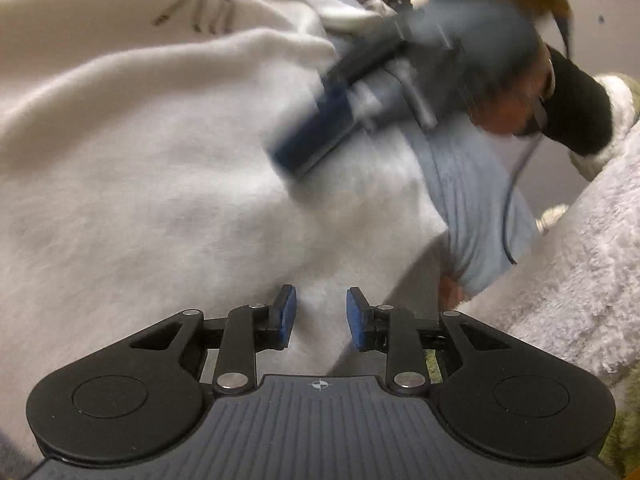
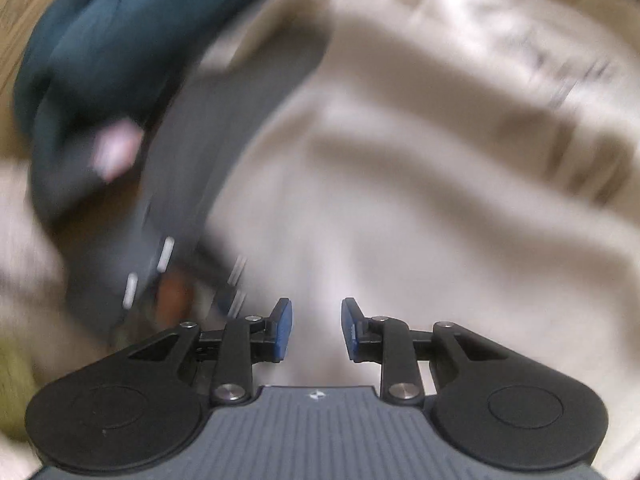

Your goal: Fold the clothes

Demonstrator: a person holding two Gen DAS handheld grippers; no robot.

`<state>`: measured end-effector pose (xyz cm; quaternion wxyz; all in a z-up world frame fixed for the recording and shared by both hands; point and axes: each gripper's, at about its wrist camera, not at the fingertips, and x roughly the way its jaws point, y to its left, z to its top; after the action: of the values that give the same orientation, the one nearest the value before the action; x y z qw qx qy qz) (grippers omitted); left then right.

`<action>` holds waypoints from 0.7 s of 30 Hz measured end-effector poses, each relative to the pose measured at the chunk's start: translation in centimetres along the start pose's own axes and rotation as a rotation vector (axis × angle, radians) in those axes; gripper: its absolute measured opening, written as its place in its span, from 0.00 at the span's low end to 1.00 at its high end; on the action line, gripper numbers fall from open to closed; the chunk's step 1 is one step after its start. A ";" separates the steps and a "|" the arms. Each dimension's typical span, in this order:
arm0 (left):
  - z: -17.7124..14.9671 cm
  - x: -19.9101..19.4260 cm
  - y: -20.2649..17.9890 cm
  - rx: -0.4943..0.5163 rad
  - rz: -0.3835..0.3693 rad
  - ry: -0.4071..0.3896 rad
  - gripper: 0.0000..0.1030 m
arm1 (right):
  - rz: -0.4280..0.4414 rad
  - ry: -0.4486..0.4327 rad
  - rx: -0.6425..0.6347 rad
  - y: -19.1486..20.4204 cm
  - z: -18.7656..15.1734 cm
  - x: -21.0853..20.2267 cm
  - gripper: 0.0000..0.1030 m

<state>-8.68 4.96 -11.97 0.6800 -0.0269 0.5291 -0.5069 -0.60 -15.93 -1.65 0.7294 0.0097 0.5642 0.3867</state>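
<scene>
A cream garment with dark markings near its far edge fills most of the left wrist view. My left gripper is open just above its near edge, nothing between the blue pads. My right gripper, blurred by motion, hovers over the cloth further up, held by a hand in a black sleeve. In the right wrist view the same cream garment lies rumpled beneath my right gripper, which is open and holds nothing. The left gripper's grey body is a blur at the left.
Light blue cloth lies under the cream garment's right edge. A white fluffy blanket rises at the right. A dark teal garment sits beyond the left gripper, with wooden floor behind it and olive fabric below.
</scene>
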 end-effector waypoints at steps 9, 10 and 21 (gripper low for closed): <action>0.4 -0.5 -0.9 0.029 0.026 0.043 0.26 | -0.062 -0.172 0.058 -2.8 -3.2 -2.1 0.24; 0.6 -0.5 -1.0 0.024 0.020 0.041 0.26 | -0.040 -0.157 0.007 -2.0 -3.8 -2.2 0.24; 1.9 2.6 -2.2 0.141 -0.006 0.105 0.26 | -0.304 -0.223 -0.052 -6.9 -7.7 -6.0 0.10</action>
<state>-8.92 1.05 -11.64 0.6498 0.0460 0.5270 -0.5457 -3.62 -27.47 -2.66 0.8373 -0.0517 0.4647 0.2832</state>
